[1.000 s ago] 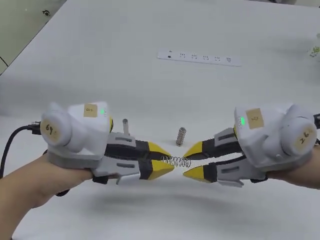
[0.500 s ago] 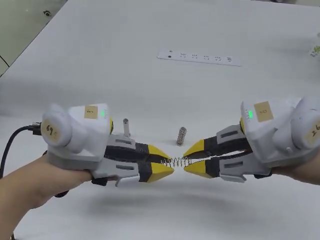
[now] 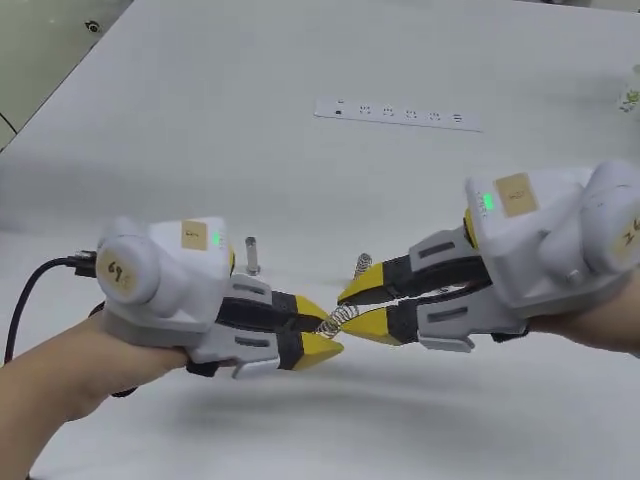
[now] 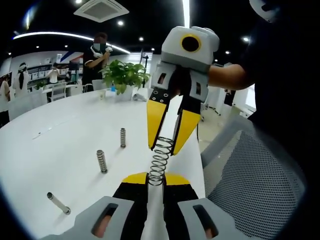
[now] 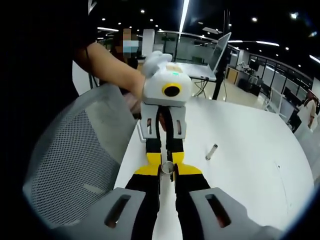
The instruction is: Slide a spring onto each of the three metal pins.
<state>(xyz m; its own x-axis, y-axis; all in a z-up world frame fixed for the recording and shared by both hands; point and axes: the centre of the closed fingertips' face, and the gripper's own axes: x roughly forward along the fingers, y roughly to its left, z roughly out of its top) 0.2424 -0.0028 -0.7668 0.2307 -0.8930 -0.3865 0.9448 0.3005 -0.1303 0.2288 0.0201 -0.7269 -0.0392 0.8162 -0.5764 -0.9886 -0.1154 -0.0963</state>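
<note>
A small steel spring (image 3: 338,318) hangs slanted in the air between both grippers. My left gripper (image 3: 325,335) is shut on its lower end, seen at the yellow tips (image 4: 155,178) below the spring (image 4: 160,160). My right gripper (image 3: 352,303) is shut on the upper end; the spring's ring-shaped end (image 5: 167,167) sits between its tips. A bare metal pin (image 3: 252,255) stands behind the left gripper. Another pin carrying a spring (image 3: 362,265) stands just behind the right gripper's tips. In the left gripper view two spring-covered pins (image 4: 101,161) (image 4: 122,137) and the bare pin (image 4: 58,203) show.
A white power strip (image 3: 398,114) lies farther back on the white table (image 3: 200,150). A black cable (image 3: 30,285) trails from the left gripper. A mesh chair (image 4: 250,175) stands at the table's near edge.
The right gripper shut on the spring's free end, then moved left and up. The spring now slants and looks shorter between the tips. The left gripper barely moved.
</note>
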